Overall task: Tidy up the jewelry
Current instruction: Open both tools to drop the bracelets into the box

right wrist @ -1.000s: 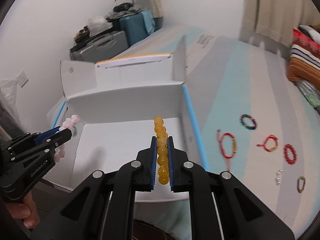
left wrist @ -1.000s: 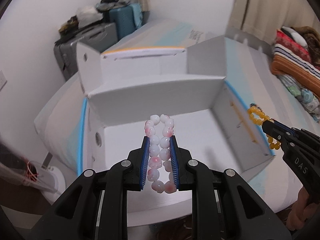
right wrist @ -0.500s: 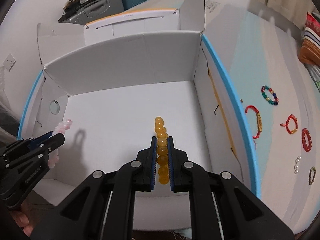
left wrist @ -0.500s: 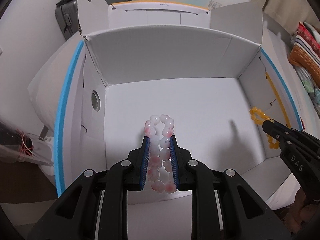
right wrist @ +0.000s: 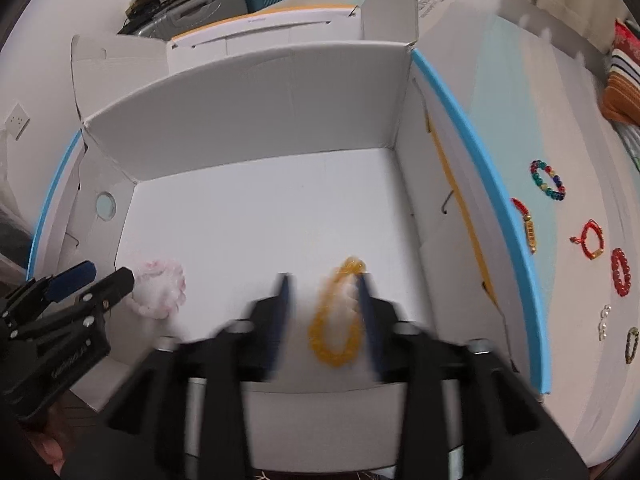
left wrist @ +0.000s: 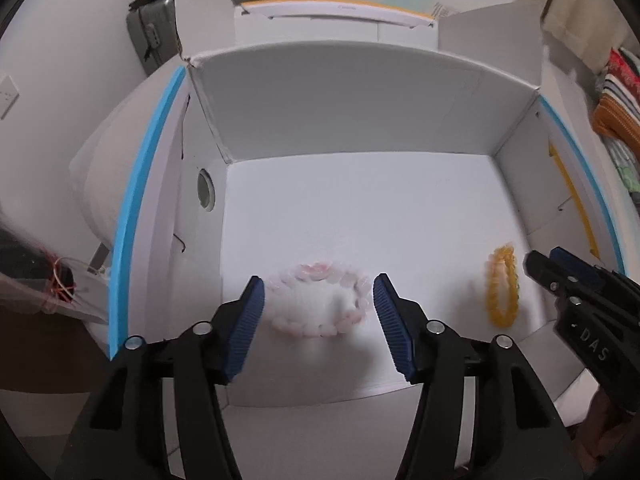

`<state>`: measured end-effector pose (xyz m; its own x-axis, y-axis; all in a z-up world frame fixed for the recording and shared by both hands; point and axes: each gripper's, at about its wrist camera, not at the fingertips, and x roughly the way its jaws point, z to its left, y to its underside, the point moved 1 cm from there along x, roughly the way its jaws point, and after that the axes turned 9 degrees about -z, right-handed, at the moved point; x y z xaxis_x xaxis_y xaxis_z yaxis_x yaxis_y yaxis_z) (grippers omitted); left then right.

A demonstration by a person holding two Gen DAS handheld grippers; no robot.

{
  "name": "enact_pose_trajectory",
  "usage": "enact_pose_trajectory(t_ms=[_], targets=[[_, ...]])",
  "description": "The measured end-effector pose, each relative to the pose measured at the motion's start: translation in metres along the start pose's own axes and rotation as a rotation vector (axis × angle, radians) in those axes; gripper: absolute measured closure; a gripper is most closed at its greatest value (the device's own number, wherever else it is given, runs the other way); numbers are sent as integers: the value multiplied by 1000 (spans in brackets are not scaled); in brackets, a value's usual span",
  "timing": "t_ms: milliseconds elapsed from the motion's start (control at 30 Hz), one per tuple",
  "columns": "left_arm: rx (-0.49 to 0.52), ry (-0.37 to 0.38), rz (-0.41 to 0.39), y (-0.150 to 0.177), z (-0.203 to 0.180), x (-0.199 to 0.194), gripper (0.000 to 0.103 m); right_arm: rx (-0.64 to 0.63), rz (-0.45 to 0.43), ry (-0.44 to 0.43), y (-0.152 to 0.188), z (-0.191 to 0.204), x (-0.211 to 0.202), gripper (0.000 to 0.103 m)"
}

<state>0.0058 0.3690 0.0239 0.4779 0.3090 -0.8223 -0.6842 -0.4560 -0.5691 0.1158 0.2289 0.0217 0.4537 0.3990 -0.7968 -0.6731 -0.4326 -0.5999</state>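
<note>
A pink-white bead bracelet point(left wrist: 320, 300) lies blurred on the floor of the white cardboard box point(left wrist: 360, 128), between the fingers of my open left gripper point(left wrist: 319, 312). A yellow bead bracelet point(right wrist: 338, 316) lies blurred on the box floor between the fingers of my open right gripper point(right wrist: 324, 312). The yellow bracelet also shows in the left wrist view point(left wrist: 502, 292), next to the right gripper point(left wrist: 560, 276). The pink bracelet shows in the right wrist view point(right wrist: 160, 288), next to the left gripper point(right wrist: 96, 280).
Several bracelets lie on the bed right of the box: a multicoloured one point(right wrist: 548, 180), a red cord one point(right wrist: 526, 224), a red one with a charm point(right wrist: 592, 240), a red bead one point(right wrist: 620, 272). Suitcases point(right wrist: 208, 4) stand behind the box.
Both grippers have opened and let go of their bracelets, which have dropped onto the box floor. Both grippers moved lower over the box.
</note>
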Motion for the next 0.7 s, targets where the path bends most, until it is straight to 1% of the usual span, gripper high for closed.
enact_pose_trajectory(t_ms=[33, 100, 133, 167, 200, 233, 267, 333, 367, 400, 467, 500, 600, 700], targets=[[5, -7, -8, 0, -1, -2, 44, -1, -12, -2, 0, 0, -3, 57], [1, 6, -21, -1, -3, -6, 38, -1, -23, -11, -1, -1, -8, 44], [0, 6, -27, -2, -4, -7, 34, 6, -35, -15, -1, -2, -12, 42], [1, 8, -39, -3, -6, -10, 30, 18, -54, -25, -2, -4, -16, 37], [2, 5, -48, -4, -7, -12, 26, 25, -66, -33, -4, -6, -19, 29], [3, -4, -66, -4, -8, -16, 17, 28, -78, -34, -4, -7, -23, 27], [5, -8, -85, -5, -10, -20, 14, 30, -92, -30, -5, -8, -27, 24], [8, -7, -112, -7, -13, -27, 14, 30, -123, -24, -7, -12, -36, 19], [8, -5, -116, -8, -15, -30, 11, 31, -134, -18, -8, -14, -39, 14], [10, -6, -120, -7, -17, -31, 10, 32, -152, -6, -8, -16, -44, 11], [14, -16, -129, -7, -22, -36, 7, 28, -190, 16, -8, -20, -52, 7], [15, -15, -132, -7, -25, -38, 6, 18, -215, 38, -7, -23, -58, 7], [15, -1, -149, -8, -34, -42, 6, 0, -244, 63, -4, -30, -67, 7], [-1, 2, -193, -6, -43, -51, 6, -2, -266, 88, 1, -42, -76, 7]])
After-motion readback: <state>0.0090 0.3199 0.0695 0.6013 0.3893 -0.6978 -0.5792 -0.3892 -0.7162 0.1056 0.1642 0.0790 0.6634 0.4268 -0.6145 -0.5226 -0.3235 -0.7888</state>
